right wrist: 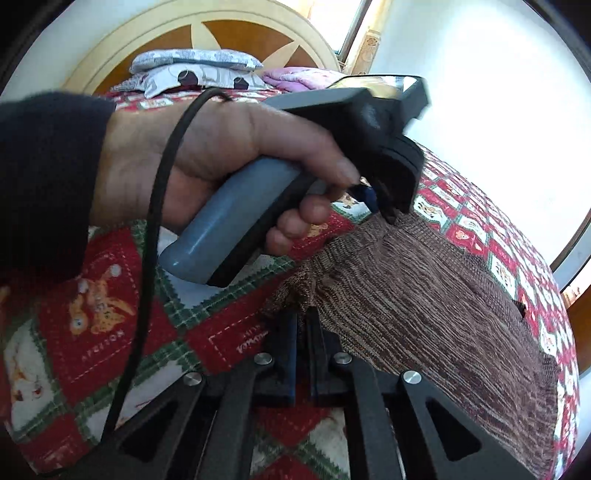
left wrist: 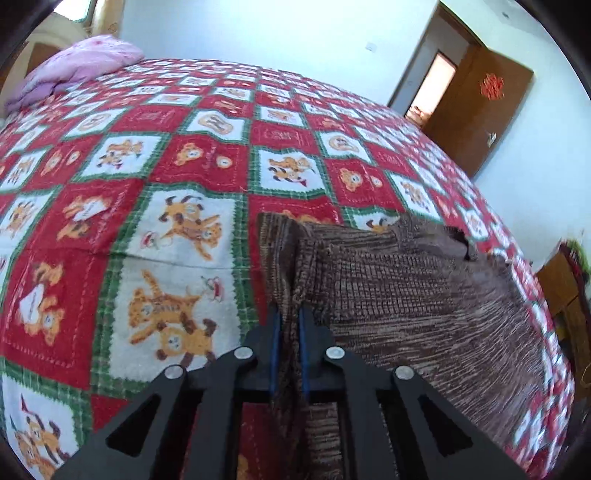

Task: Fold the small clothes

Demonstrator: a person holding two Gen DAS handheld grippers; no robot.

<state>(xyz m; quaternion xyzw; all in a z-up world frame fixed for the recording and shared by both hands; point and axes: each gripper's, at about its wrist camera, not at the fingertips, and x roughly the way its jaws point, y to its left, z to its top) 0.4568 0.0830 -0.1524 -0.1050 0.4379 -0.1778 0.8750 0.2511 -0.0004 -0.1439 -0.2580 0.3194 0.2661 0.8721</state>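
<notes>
The left gripper (left wrist: 290, 317) has its two black fingers with blue pads pressed together on a gathered edge of the brown knit garment (left wrist: 424, 295); the cloth bunches into a vertical pleat between the pads and hangs down past them. In the right wrist view the right gripper (right wrist: 301, 325) is likewise clamped on a puckered corner of the same garment (right wrist: 424, 295), though the fabric folds over the fingertips and hides just how much is caught.

The knit is ribbed and coarse, streaked in dark and pale brown, and stretches away to the right of both grippers — lifted at the pinched edges, sagging toward the bedspread (left wrist: 147, 184) farther out. A small dark hole or gap shows near its far edge. Its right side is motion-blurred and hard to read.

Above the right gripper, the person's left hand (right wrist: 221, 155) wraps the grey-blue handle of the other tool, a black cable (right wrist: 155, 206) looping over the wrist.

The bedspread beneath is a soft quilted check of red, white and green squares with cartoon animals. Beyond lie a pink quilt (left wrist: 81, 62), pillows (right wrist: 192, 70) against a round wooden headboard (right wrist: 147, 33), and a brown door (left wrist: 480, 110).
</notes>
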